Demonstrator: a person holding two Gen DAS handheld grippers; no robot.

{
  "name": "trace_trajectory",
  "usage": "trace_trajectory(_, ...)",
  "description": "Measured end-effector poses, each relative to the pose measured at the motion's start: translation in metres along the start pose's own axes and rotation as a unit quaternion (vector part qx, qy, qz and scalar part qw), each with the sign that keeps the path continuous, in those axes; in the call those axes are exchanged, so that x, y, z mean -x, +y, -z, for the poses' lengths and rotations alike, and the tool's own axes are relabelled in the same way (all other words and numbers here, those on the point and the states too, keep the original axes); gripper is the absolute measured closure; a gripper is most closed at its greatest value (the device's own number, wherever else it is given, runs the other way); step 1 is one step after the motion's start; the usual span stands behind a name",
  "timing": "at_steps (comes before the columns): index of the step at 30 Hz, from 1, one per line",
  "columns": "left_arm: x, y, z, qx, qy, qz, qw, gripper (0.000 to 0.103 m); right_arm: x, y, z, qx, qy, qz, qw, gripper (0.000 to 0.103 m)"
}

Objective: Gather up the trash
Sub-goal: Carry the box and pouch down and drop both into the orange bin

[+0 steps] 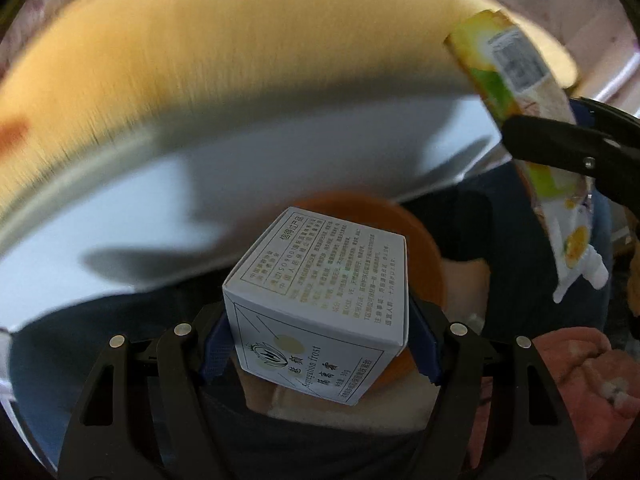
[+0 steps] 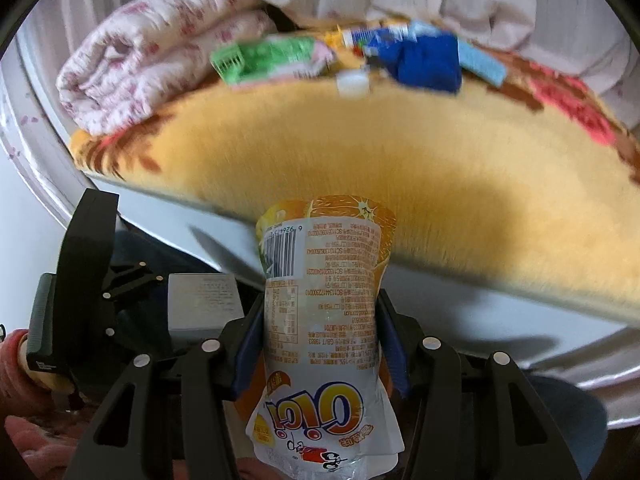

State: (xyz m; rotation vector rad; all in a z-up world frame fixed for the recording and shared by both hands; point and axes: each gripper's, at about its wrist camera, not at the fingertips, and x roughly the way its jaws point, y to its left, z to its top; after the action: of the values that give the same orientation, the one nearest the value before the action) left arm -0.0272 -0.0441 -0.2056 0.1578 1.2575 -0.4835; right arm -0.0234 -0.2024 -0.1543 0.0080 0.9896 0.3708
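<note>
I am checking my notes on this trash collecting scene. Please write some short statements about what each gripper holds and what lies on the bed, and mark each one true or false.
1. The left gripper is closed on a white carton box. True.
2. The right gripper is empty. False: it is closed on an orange drink pouch.
3. The pouch's white spout is at the end nearest the right gripper's camera. True.
4. The yellow blanket has nothing on it. False: a folded floral quilt, a green packet and a blue item lie at its far side.
5. The box is plain, without print. False: printed text covers it.
</note>
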Motion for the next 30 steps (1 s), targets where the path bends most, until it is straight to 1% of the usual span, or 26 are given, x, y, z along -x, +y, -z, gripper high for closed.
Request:
trace_trajectory(2,-0.014,0.004,0.003,0.010,0.026,0.000,0.9996,0.033,-0.011,-0.003,0.004,-0.008,0.012,0.000,1.000,0.051)
trace_trajectory(4,-0.022,0.004,0.004,0.010,0.039,-0.003,0.9992,0.033,-0.024,-0.005,0.008,-0.018,0.029,-0.008,0.999,0.050)
trace_trajectory(7,-0.027,0.002,0.005,0.007,0.054,-0.007,0.9985,0.033,-0.039,-0.005,0.013,-0.020,0.047,-0.009,0.999,0.050)
trace_trajectory(9,-0.030,0.003,0.005,0.008,0.062,-0.012,0.9980,0.032,-0.047,-0.004,0.015,-0.023,0.056,-0.011,0.998,0.047)
trace_trajectory(10,-0.033,0.004,0.004,0.011,0.066,-0.014,0.9976,0.031,-0.049,-0.004,0.016,-0.026,0.057,-0.008,0.998,0.043)
trace_trajectory(11,-0.034,0.005,0.004,0.014,0.069,-0.017,0.9974,0.031,-0.051,-0.005,0.017,-0.027,0.058,-0.007,0.998,0.036)
trace_trajectory(12,-0.034,0.007,0.005,0.016,0.069,-0.022,0.9972,0.030,-0.051,-0.005,0.018,-0.029,0.057,-0.005,0.998,0.033)
trace_trajectory(14,-0.034,0.008,0.003,0.019,0.072,-0.026,0.9969,0.021,-0.049,-0.007,0.018,-0.031,0.053,-0.003,0.998,0.030)
trace_trajectory(16,-0.033,0.008,0.003,0.018,0.072,-0.027,0.9969,0.021,-0.047,-0.008,0.019,-0.032,0.049,0.002,0.998,0.027)
trace_trajectory(17,-0.041,0.003,0.006,0.016,0.070,-0.028,0.9970,0.021,-0.047,-0.009,0.020,-0.035,0.047,0.002,0.998,0.027)
trace_trajectory(21,-0.047,0.000,0.010,0.010,0.068,-0.034,0.9971,0.021,-0.040,-0.012,0.020,-0.042,0.037,0.003,0.998,0.027)
trace_trajectory(22,-0.041,-0.002,0.011,0.009,0.068,-0.035,0.9971,0.021,-0.038,-0.012,0.020,-0.042,0.034,0.004,0.999,0.027)
trace_trajectory(30,-0.034,-0.004,0.008,0.013,0.059,-0.036,0.9975,0.021,-0.022,-0.013,0.014,-0.046,0.011,0.005,0.999,0.027)
